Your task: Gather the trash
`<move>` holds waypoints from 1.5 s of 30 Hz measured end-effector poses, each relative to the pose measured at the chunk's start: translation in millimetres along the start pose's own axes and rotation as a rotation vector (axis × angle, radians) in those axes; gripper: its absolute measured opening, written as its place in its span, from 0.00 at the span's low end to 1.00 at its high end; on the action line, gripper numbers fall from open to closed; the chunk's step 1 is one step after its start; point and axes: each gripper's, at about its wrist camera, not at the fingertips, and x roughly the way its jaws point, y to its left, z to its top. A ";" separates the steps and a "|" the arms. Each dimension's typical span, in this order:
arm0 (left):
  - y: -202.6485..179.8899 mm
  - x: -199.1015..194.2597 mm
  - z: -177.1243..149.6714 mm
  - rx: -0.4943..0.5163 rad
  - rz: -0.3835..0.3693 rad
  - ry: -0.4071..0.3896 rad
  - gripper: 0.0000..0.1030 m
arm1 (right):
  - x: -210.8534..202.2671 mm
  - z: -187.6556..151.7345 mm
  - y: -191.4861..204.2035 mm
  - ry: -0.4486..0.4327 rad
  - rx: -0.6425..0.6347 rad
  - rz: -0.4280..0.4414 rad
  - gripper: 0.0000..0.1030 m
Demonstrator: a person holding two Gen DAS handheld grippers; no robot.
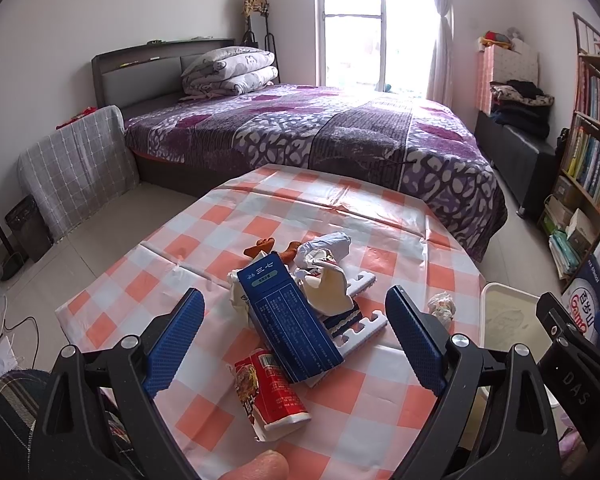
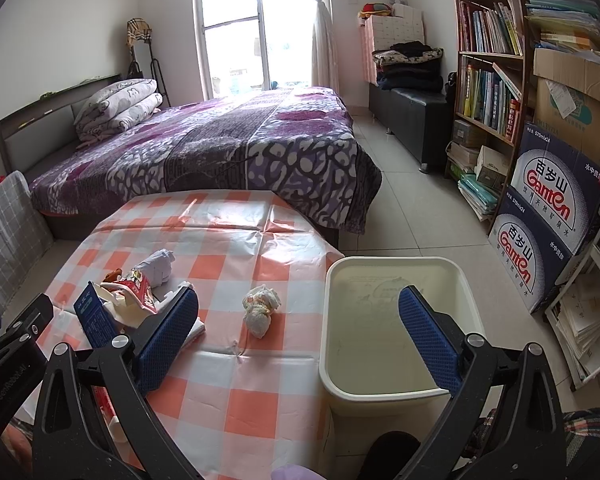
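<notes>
Both tongs, L (image 1: 294, 330) & R (image 2: 298, 330), were spread, nothing held. Best 1st pick for L: blue carton (image 1: 290, 320) at 12; bin (image 2: 400, 390) at 3.

You are in a bedroom of a home. A large bed (image 2: 204, 148) with a purple patterned blanket fills the middle, and folded quilts (image 2: 118, 110) lie at its headboard. A bookshelf (image 2: 490, 64) full of books stands at the right wall, with cartons of bottled water (image 2: 548, 216) beside it. Daylight comes through a glass door (image 2: 236, 28) with a curtain (image 2: 324, 36). Folded clothes (image 2: 410, 64) rest on a dark bench (image 2: 414, 118).
</notes>
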 end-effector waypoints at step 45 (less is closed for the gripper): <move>65.0 215.6 -22.4 -0.273 -0.300 0.923 0.68 | 211.9 -6.0 24.4 0.754 0.260 0.083 0.93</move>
